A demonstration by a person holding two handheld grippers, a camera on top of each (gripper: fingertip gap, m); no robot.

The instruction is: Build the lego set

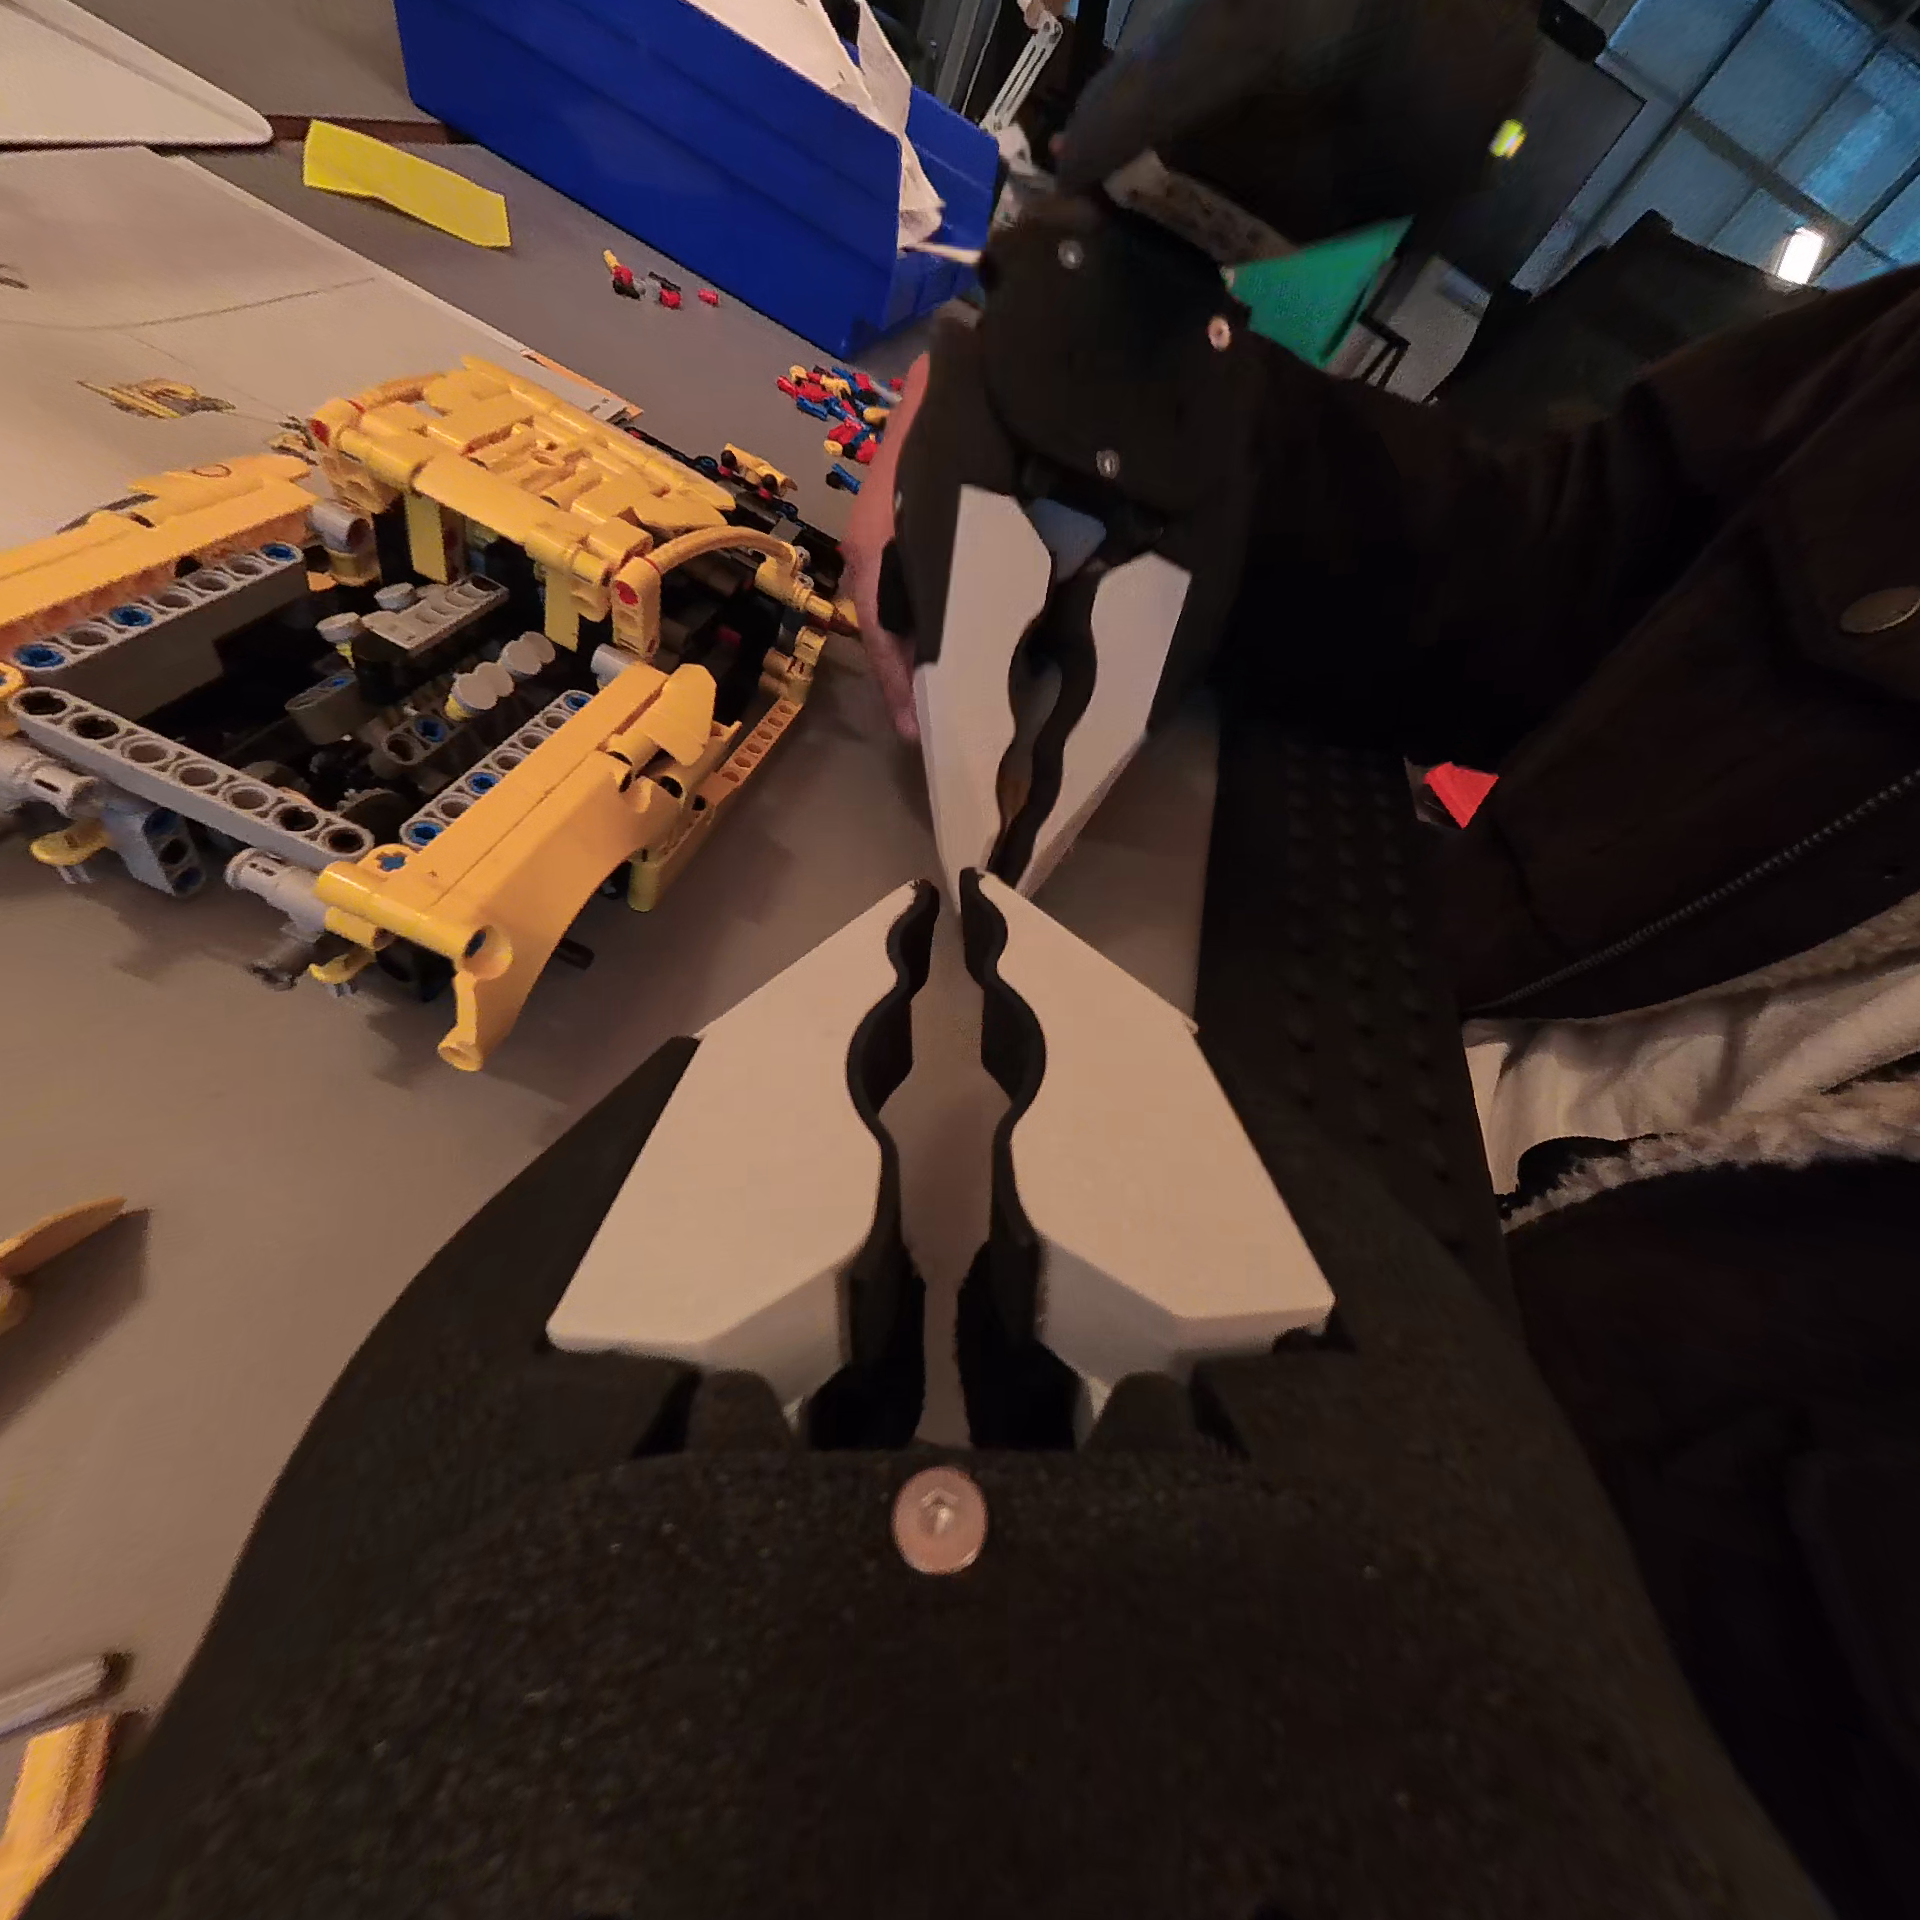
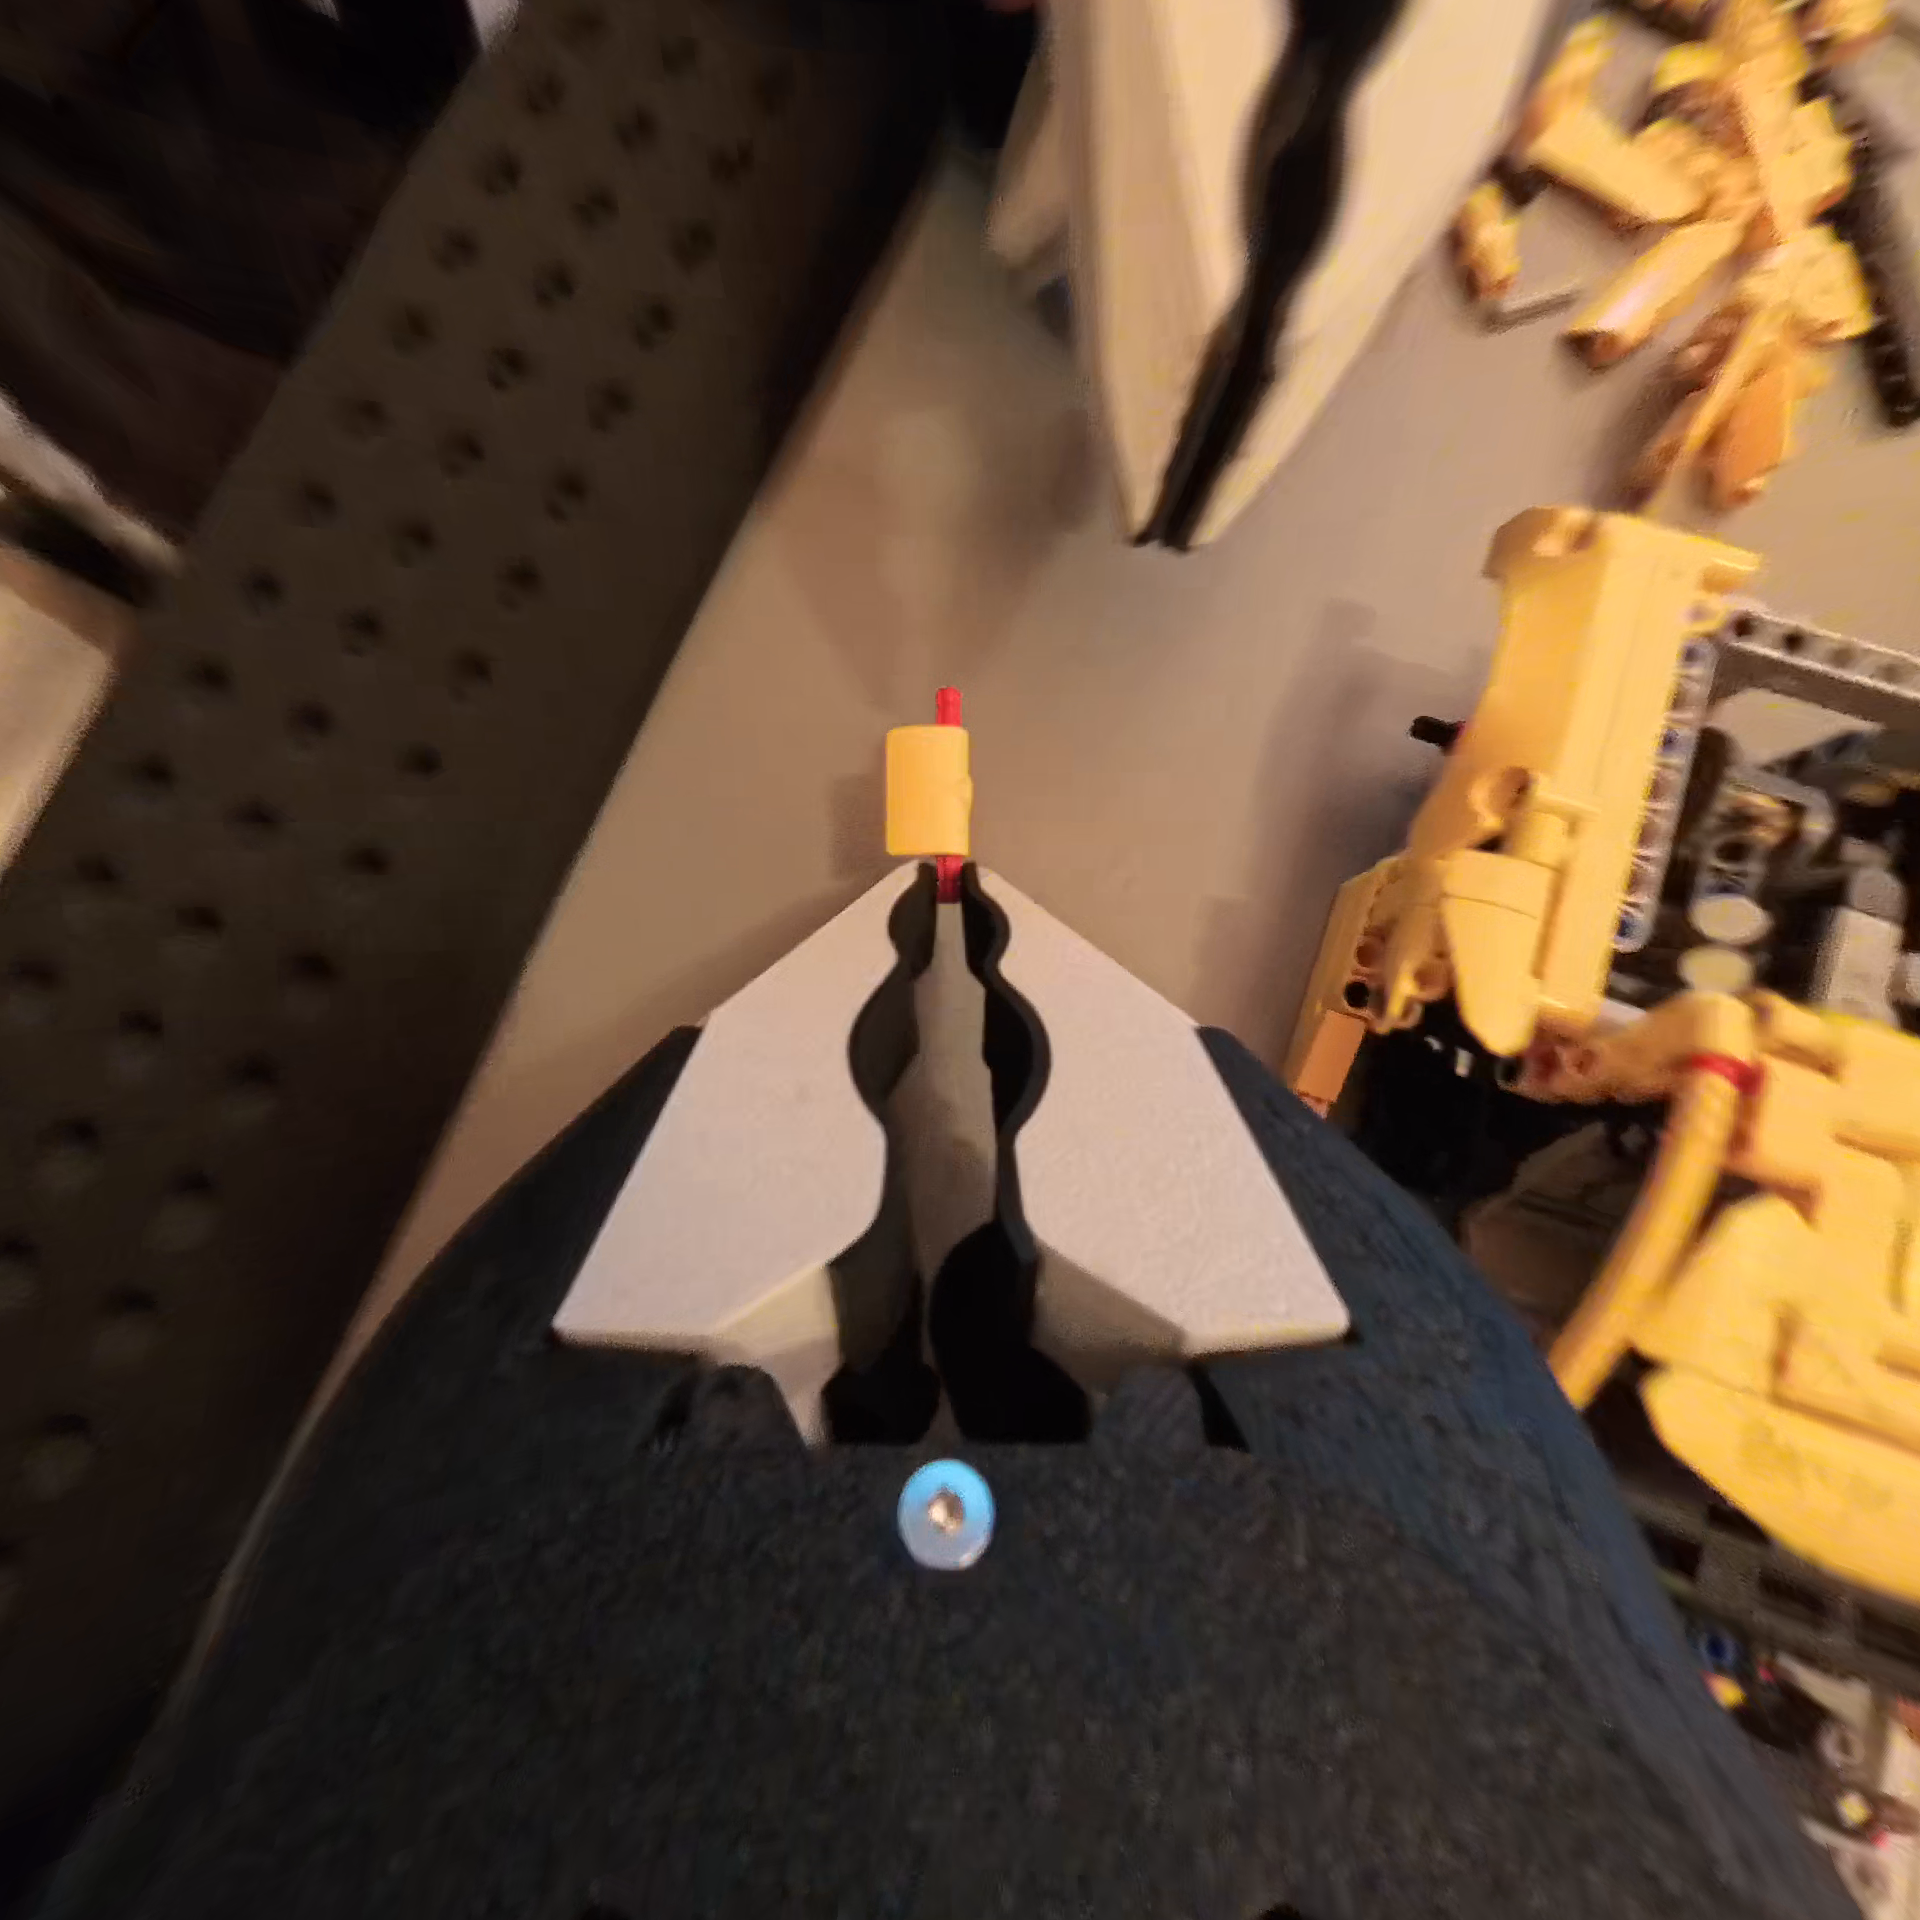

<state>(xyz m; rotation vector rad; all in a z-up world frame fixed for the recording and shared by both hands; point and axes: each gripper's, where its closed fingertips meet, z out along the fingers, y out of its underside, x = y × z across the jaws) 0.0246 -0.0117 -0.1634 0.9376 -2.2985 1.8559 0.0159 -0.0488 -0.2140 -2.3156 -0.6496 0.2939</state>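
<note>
My right gripper (image 2: 943, 885) is shut on a thin red axle (image 2: 945, 891) that carries a yellow sleeve (image 2: 927, 792) just beyond the fingertips, above the grey table (image 2: 1091, 675). My left gripper (image 1: 943, 896) has a narrow gap between its fingertips with nothing in it. In the left wrist view the right gripper (image 1: 992, 862) points down, its tips just in front of mine. In the right wrist view the left gripper (image 2: 1169, 530) hangs at the top. The half-built yellow vehicle model (image 1: 468, 623) lies left of both grippers and also shows in the right wrist view (image 2: 1538, 790).
A blue bin (image 1: 675, 135) stands at the back, with a pile of small red, blue and yellow pieces (image 1: 836, 410) beside it. A black perforated board (image 2: 364, 623) runs along the table edge. Loose yellow parts (image 2: 1714, 260) lie farther off. A person's dark jacket (image 1: 1662, 623) is close on the right. About 7 cm separates my left fingertips from my right.
</note>
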